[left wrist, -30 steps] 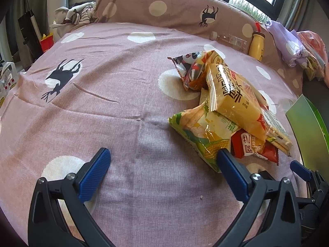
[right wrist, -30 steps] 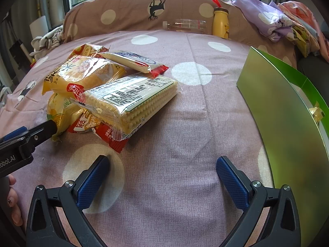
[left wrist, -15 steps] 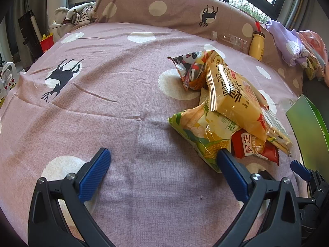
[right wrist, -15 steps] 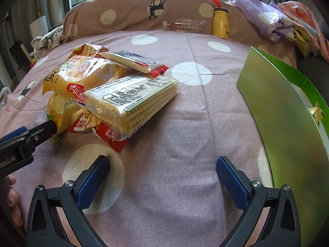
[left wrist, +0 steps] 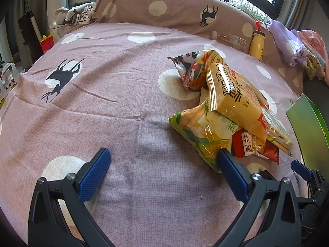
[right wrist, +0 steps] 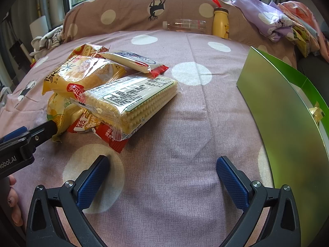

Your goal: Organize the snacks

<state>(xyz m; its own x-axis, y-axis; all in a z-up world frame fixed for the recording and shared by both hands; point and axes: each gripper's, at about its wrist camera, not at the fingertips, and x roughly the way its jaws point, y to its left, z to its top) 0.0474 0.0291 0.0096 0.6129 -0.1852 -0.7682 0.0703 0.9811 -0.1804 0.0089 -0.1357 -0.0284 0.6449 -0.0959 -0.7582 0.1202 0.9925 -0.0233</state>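
A pile of snack packs lies on a mauve polka-dot bedspread (left wrist: 115,123). A yellow bag (left wrist: 232,94) tops it, over a green corn bag (left wrist: 201,131), a red pack (left wrist: 250,146) and a panda-print bag (left wrist: 191,65). The right wrist view shows a clear cracker pack (right wrist: 133,100) leaning on the pile, a slim white pack (right wrist: 131,60) behind it, and the yellow bag (right wrist: 82,76). My left gripper (left wrist: 163,168) is open, its right finger at the corn bag's corner. My right gripper (right wrist: 162,175) is open over bare cloth, in front of the crackers.
A green box (right wrist: 287,119) stands open at the right; its edge (left wrist: 304,127) shows in the left wrist view. A clear bottle (right wrist: 185,24) and a yellow bottle (right wrist: 221,23) rest against the long pillow. Crumpled clothes (right wrist: 283,22) lie at the far right. A hand (right wrist: 14,207) holds the left gripper.
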